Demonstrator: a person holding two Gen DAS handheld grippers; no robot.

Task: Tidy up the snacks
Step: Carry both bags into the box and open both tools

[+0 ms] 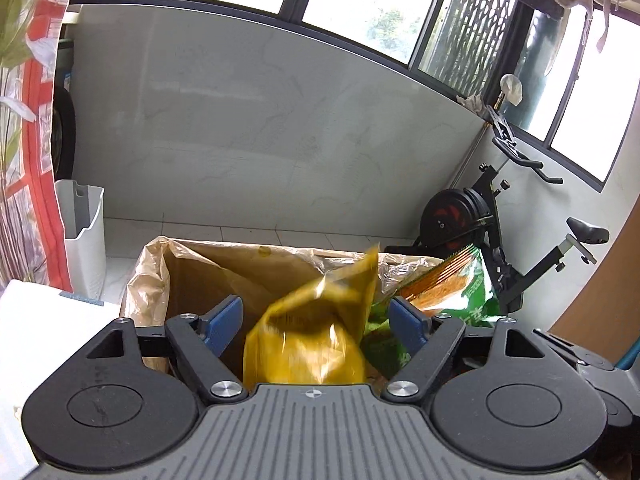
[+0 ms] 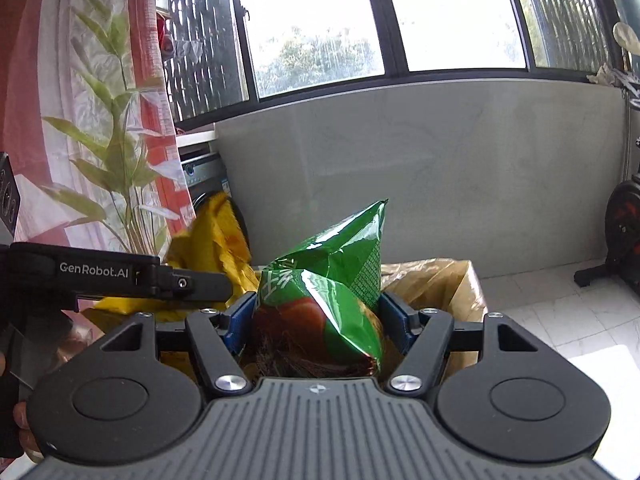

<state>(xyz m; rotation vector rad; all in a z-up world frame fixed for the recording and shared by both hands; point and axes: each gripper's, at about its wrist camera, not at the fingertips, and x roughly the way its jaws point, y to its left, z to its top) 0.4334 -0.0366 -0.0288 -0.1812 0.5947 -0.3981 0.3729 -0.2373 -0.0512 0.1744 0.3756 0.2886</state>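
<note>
- Left gripper [image 1: 316, 316]: jaws spread wide, pads clear of the blurred yellow snack bag [image 1: 316, 344] between them, above the lined cardboard box [image 1: 192, 264].
- Right gripper [image 2: 318, 322]: pads clamped on the green snack bag [image 2: 332, 280].

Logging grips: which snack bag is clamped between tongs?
The glossy green snack bag, pressed by both blue pads of the right tongs; the yellow bag sits loose between open ones.

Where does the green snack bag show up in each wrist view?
Left wrist view: green snack bag at centre right, just past the left gripper's right finger, above the box.
Right wrist view: the green snack bag fills the centre, pinched between the right gripper's blue pads.
Shared landmark: the plastic-lined cardboard box behind the bags.
</note>
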